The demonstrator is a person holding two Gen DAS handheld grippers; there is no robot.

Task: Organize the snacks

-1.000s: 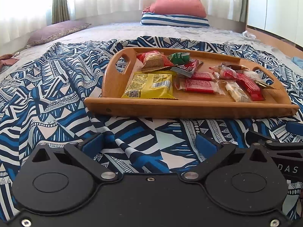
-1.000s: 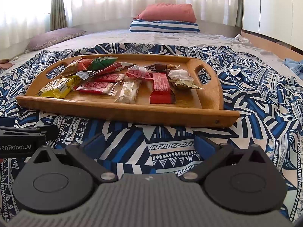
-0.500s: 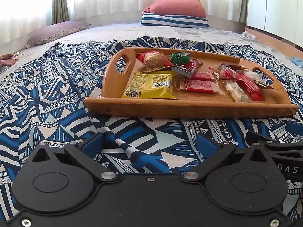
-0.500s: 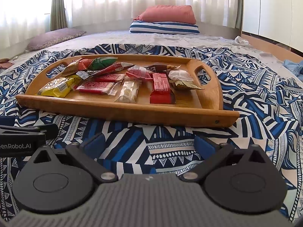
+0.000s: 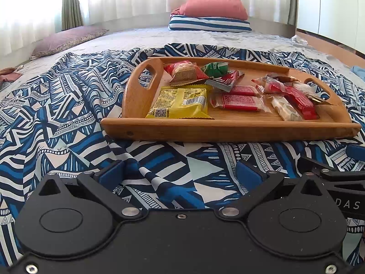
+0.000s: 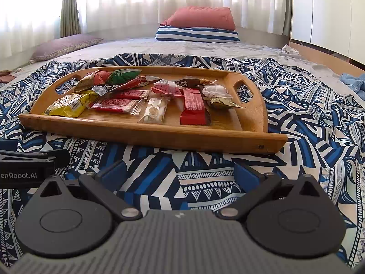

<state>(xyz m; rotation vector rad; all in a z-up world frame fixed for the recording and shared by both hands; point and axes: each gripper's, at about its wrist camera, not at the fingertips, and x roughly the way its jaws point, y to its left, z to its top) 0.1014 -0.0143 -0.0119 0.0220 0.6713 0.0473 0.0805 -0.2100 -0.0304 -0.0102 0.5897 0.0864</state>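
Nothing moved; tray (image 5: 228,132) long axis crosswise, snacks (image 6: 127,105) inside.

A wooden tray (image 6: 146,134) with cut-out handles lies flat on the bed, holding loose wrapped snacks: a yellow pack (image 6: 68,105) at 9 o'clock, red bars (image 6: 194,106) centre and toward 3, a green pack (image 6: 122,76) at 11.

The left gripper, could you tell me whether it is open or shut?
Open: the left gripper has its blue pads wide apart, with only patterned blanket between.
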